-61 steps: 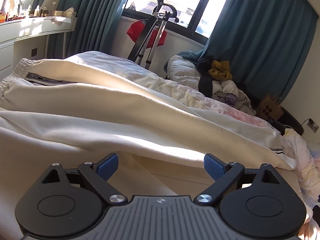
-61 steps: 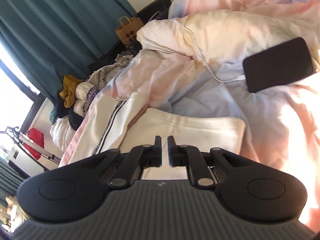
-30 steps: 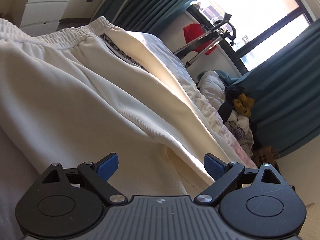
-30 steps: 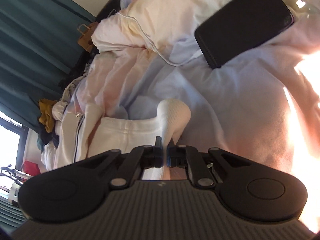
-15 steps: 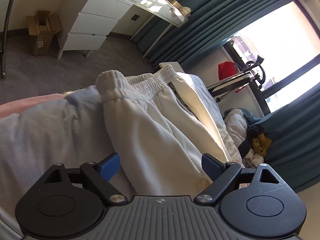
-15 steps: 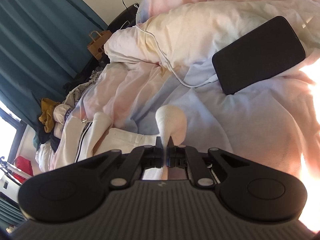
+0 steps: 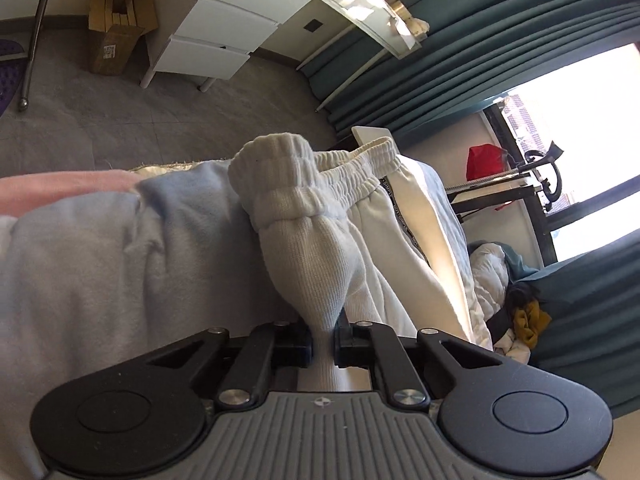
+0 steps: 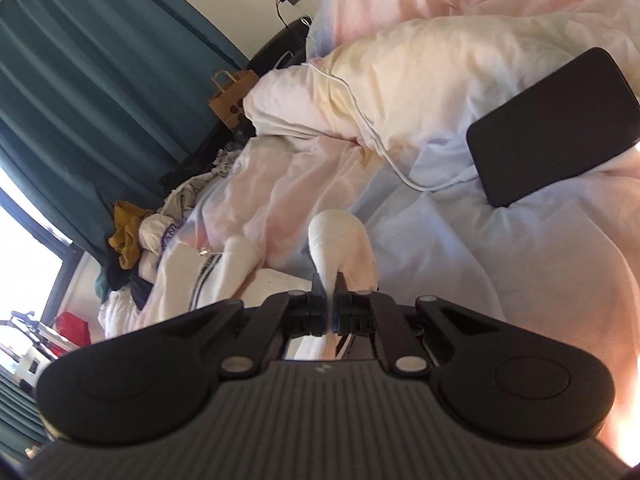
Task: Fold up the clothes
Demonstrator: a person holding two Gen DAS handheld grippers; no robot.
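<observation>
Both grippers, left gripper and right gripper, fingers clenched on cream sweatpants, side-tape lettering unreadable.

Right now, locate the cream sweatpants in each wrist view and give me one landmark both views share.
Left wrist: the cream sweatpants run up the centre, waistband end pinched in the left gripper.
Right wrist: a bunched fold of them rises at lower centre, pinched in the right gripper, the rest trailing left.
Shared landmark: the mustard-yellow garment on the clothes pile by the teal curtains.
</observation>
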